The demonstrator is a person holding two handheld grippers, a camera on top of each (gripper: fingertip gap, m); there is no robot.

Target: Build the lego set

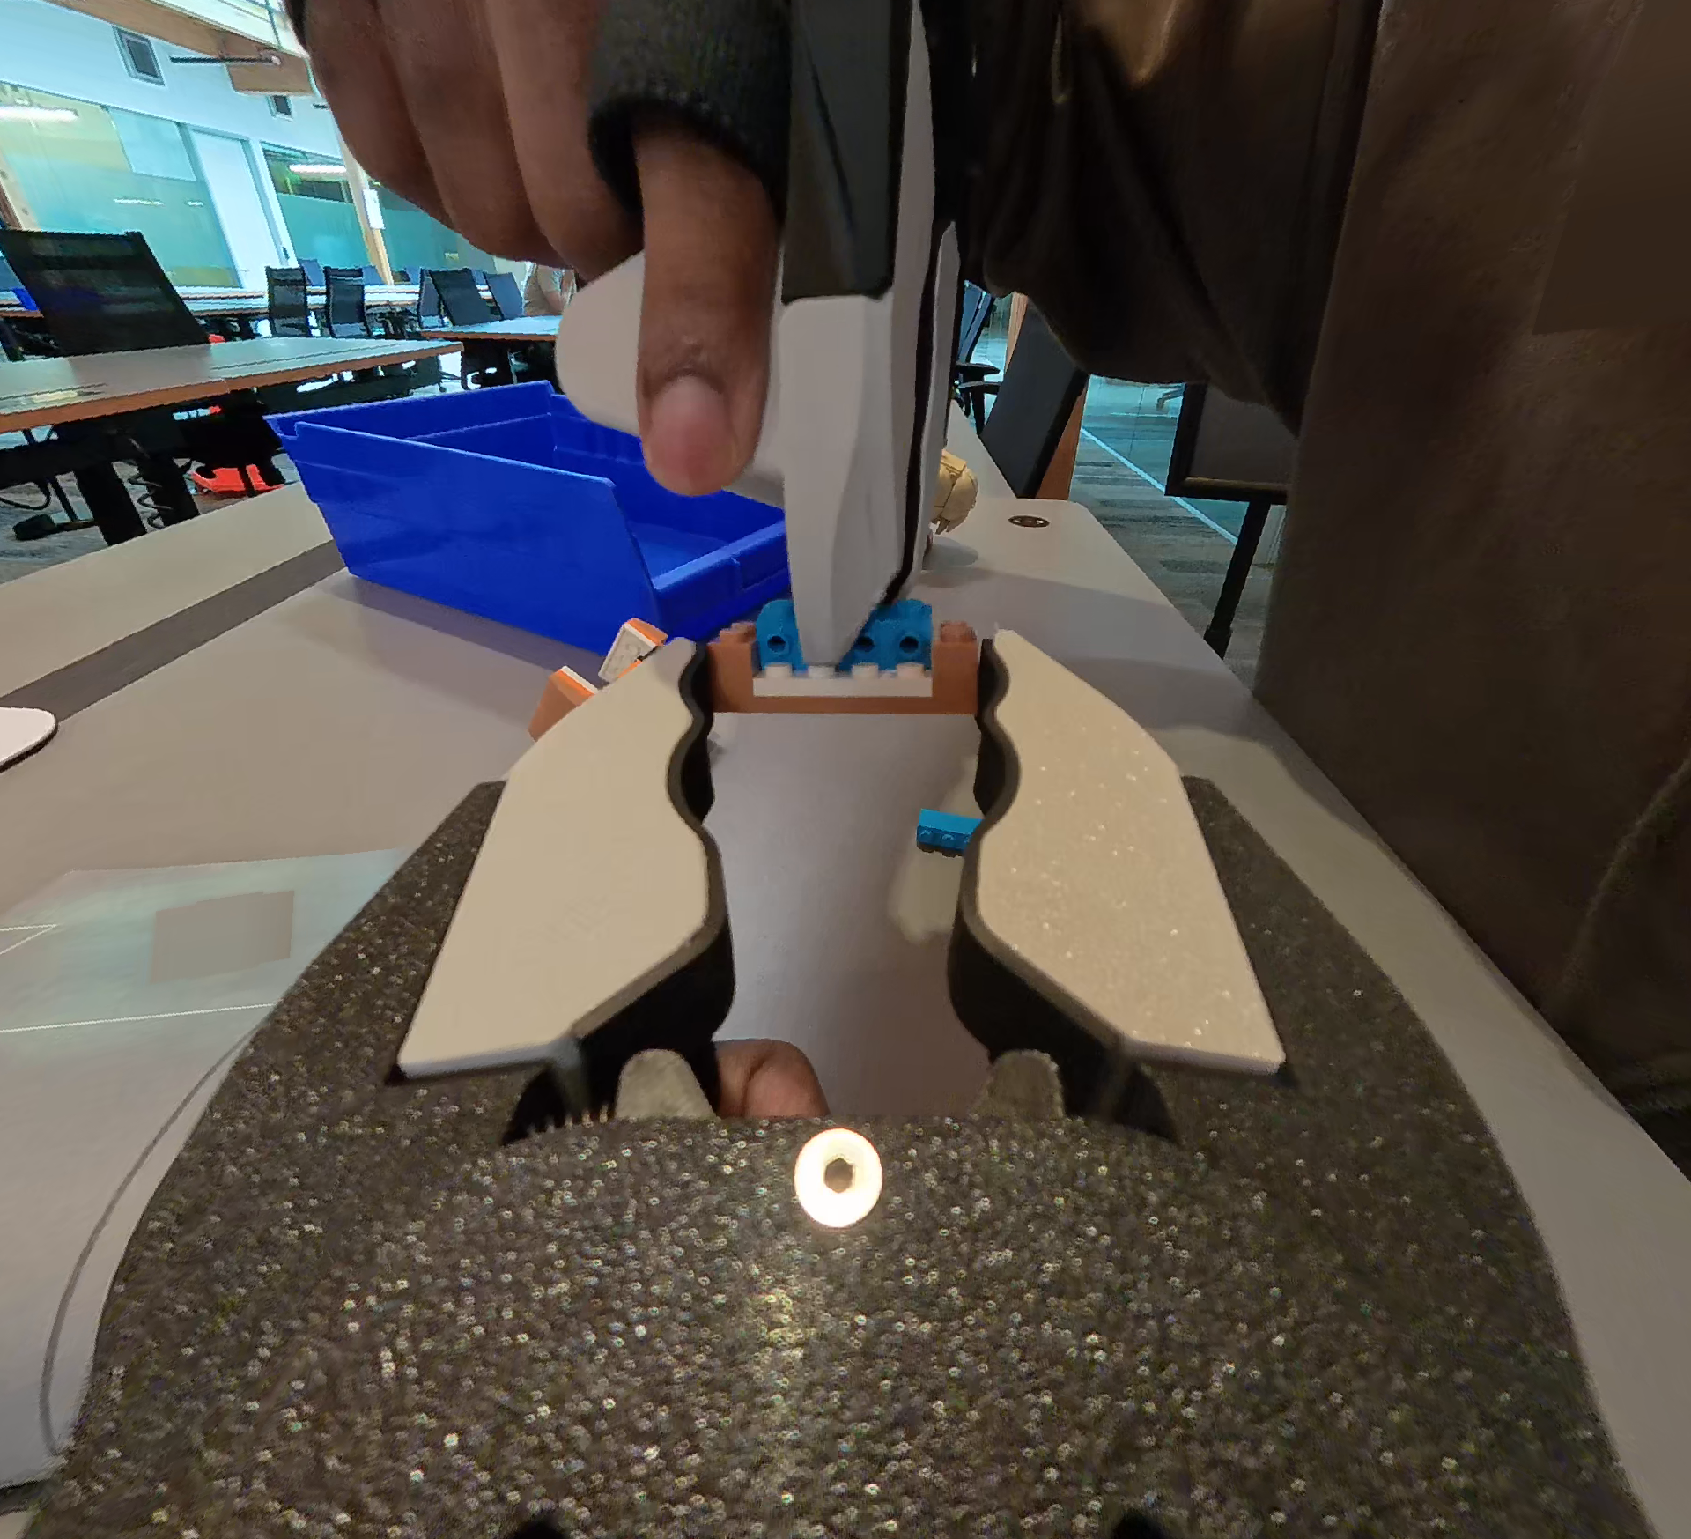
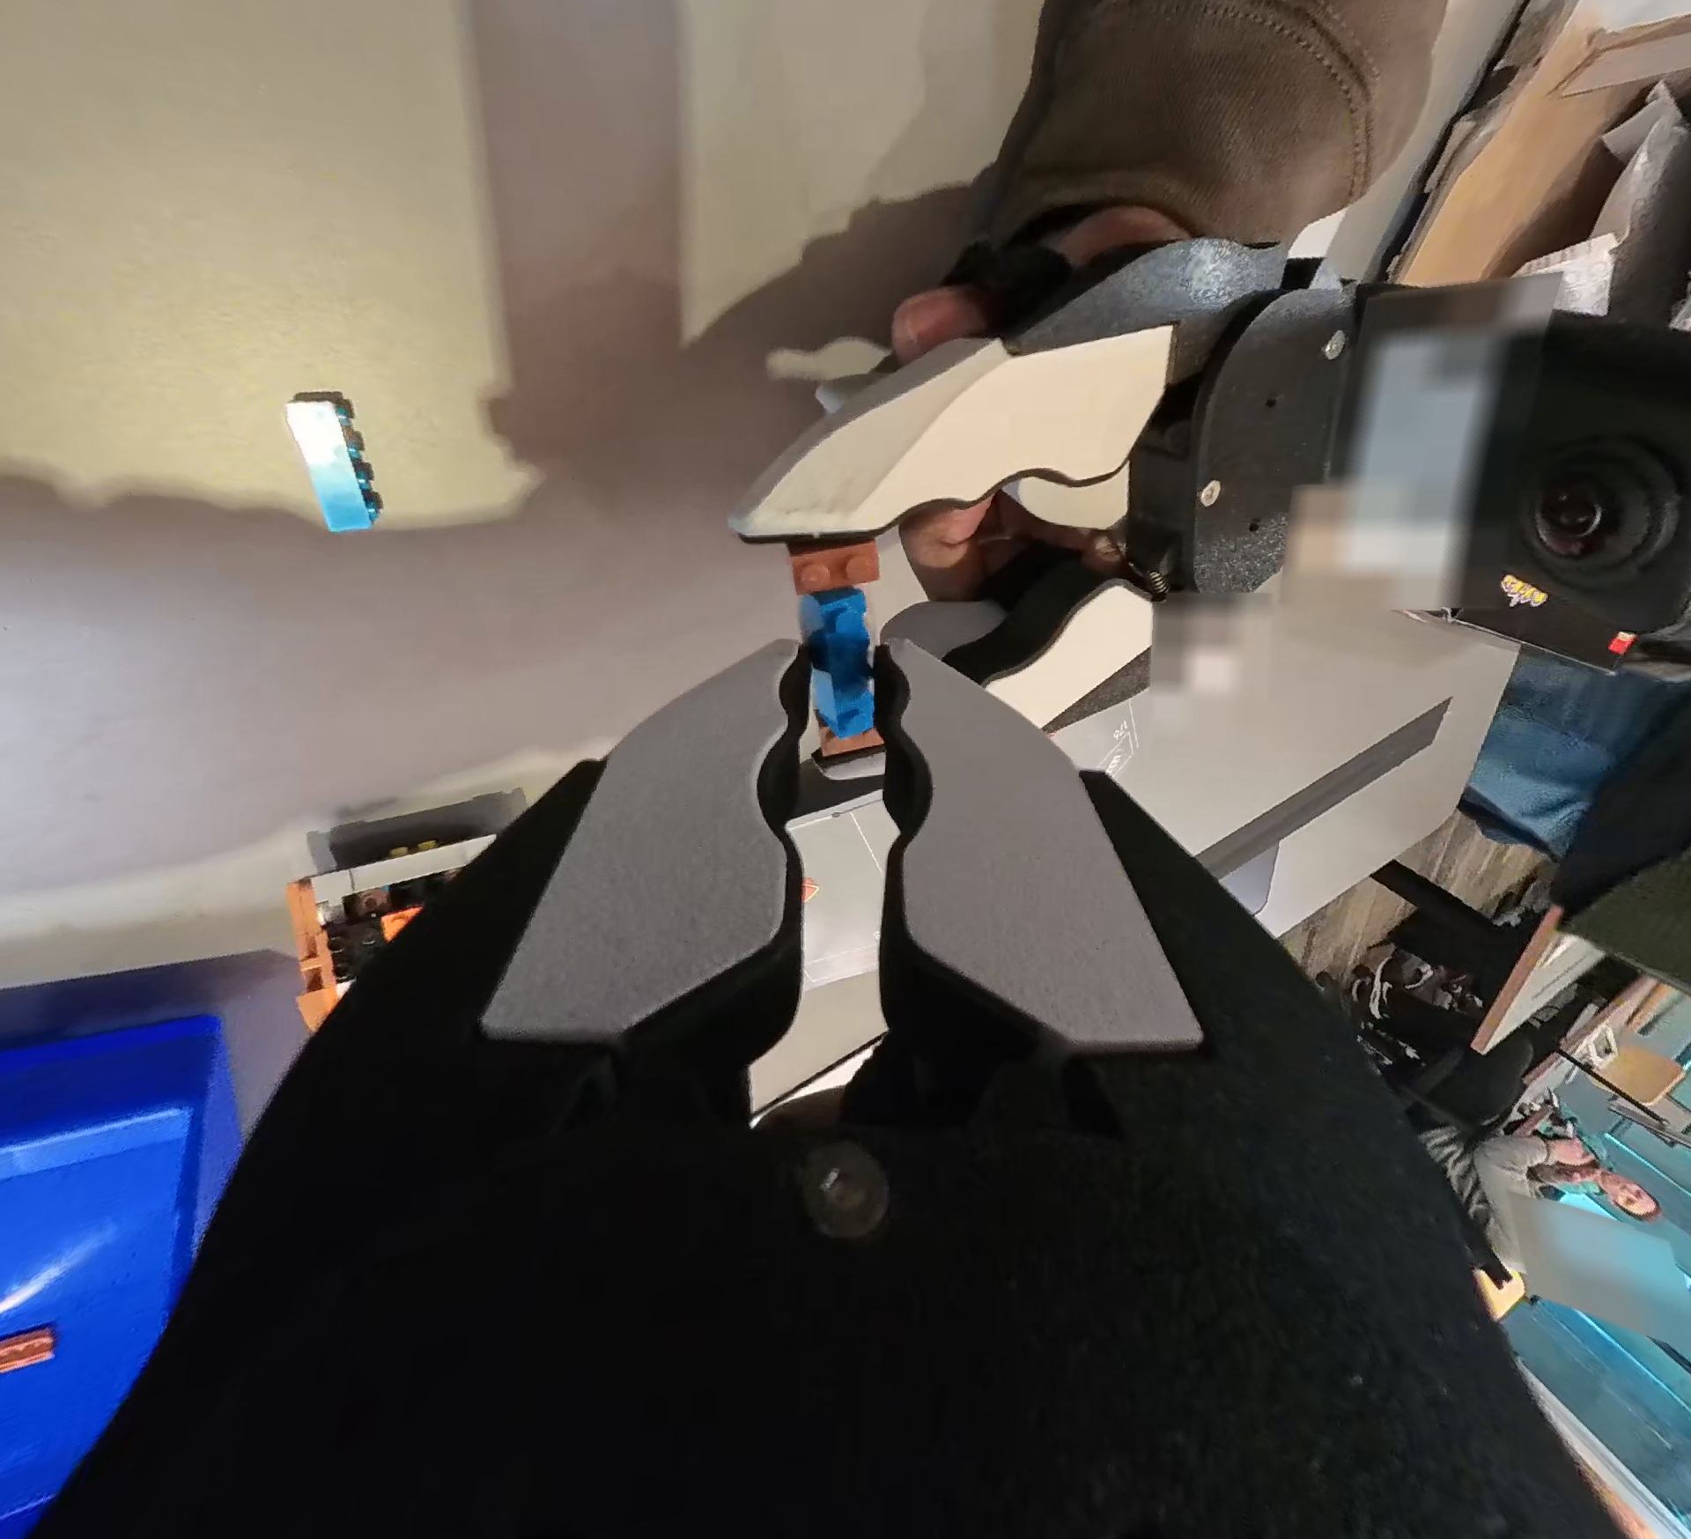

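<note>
Tongs clamping brown-blue-white lego assembly

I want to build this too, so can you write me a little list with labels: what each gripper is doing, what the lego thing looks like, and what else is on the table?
left gripper: fingers clamp the ends of the brown lego build
right gripper: fingers closed on the blue piece on top of the build
build: brown frame, white studs inside, blue parts on top
loose blue brick: lying alone on the table
blue bin: behind the build
orange and white pieces: beside the bin
</note>
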